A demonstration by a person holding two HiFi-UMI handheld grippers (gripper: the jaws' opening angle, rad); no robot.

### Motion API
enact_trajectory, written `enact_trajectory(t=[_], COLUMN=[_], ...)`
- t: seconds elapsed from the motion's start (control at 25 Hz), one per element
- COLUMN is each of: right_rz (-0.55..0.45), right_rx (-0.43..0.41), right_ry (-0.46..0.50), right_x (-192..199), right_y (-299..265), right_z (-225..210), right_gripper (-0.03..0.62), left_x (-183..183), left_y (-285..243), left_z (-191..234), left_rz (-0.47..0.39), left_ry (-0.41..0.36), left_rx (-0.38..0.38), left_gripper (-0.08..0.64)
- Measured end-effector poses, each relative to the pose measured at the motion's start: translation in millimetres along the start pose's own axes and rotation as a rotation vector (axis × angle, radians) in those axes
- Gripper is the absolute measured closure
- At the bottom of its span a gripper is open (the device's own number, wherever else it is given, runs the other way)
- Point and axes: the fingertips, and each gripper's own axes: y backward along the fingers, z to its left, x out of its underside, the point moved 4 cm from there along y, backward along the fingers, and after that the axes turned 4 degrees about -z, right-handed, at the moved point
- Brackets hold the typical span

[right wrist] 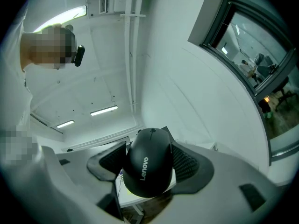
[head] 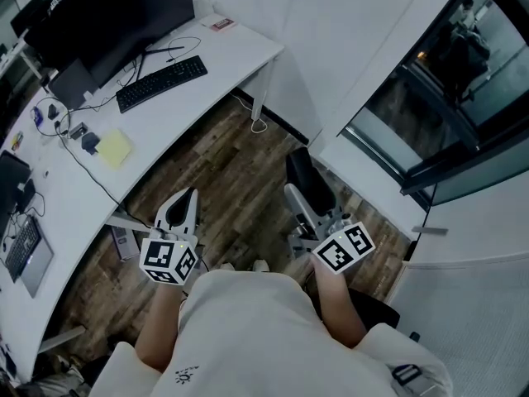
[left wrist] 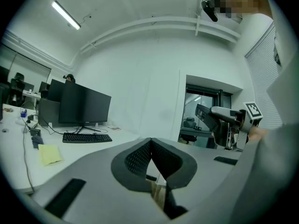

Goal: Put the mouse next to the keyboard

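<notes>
A black mouse [right wrist: 148, 168] with white lettering sits between the pads of my right gripper [right wrist: 149, 149], which is shut on it and tilted up toward the ceiling. In the head view that gripper [head: 302, 195] is held over the wooden floor, well right of the desk. The black keyboard [head: 161, 82] lies on the white desk [head: 231, 50] in front of a dark monitor [head: 116, 19]. My left gripper [head: 183, 201] hovers near the desk's edge with its pads touching and nothing between them. Its own view shows the keyboard [left wrist: 87, 137] far ahead to the left.
A yellow notepad [head: 114, 148], cables and small items lie on the desk left of the keyboard. A laptop [head: 23, 246] sits at the near left. A desk leg [head: 259, 98] stands by the white wall, and a glass partition [head: 446, 81] is at the right.
</notes>
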Motion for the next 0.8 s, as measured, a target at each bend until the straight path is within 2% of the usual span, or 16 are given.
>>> enact_trajectory(t=[0.8], right_rz=[0.012], right_rx=[0.031], right_ry=[0.031], right_x=[26], right_y=[-4], right_z=[47], right_gripper=[0.281], left_x=[6], left_y=[44], left_z=[34], left_rz=[0.001], left_ry=[0.005], left_rx=[0.019], left_gripper=[0.549])
